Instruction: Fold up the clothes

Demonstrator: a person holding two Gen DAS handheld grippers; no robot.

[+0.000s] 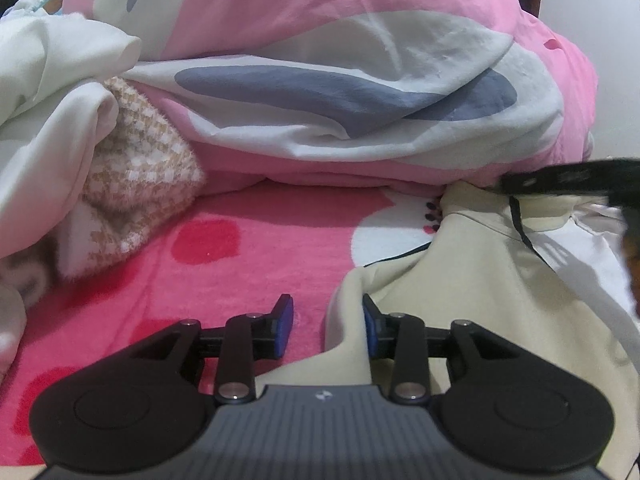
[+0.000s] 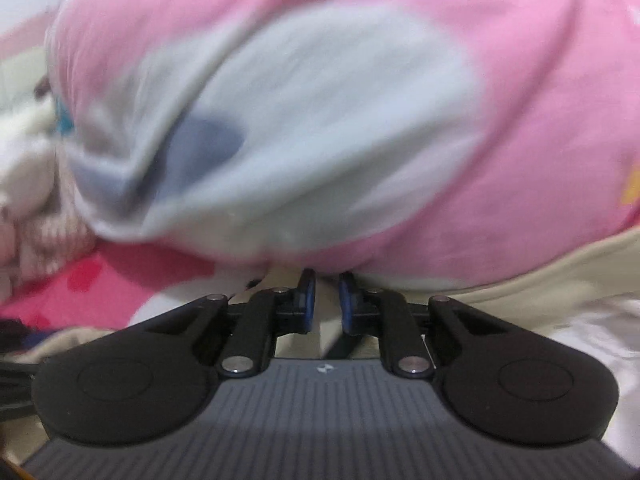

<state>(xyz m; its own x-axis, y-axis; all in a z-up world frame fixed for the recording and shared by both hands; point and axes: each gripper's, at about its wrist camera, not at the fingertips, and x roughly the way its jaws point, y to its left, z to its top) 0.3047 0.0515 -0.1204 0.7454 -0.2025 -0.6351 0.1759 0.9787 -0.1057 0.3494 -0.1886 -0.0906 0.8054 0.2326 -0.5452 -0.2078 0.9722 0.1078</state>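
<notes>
Your right wrist view is blurring the pink quilt (image 2: pixel 360 100), the cream garment (image 1: pixel 480 300) is running off the right edge beside that quilt, its fold is hiding behind the right gripper (image 2: pixel 326 296), a white garment (image 1: pixel 48 120) is being cut off left of the quilt.

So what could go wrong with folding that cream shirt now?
1. The left gripper is open, with only the cream shirt edge between its pads, so that side may slip free.
2. The right gripper pinches cloth right under the big pink quilt, and might snag it.
3. The checked blanket crowds the folding space.
</notes>
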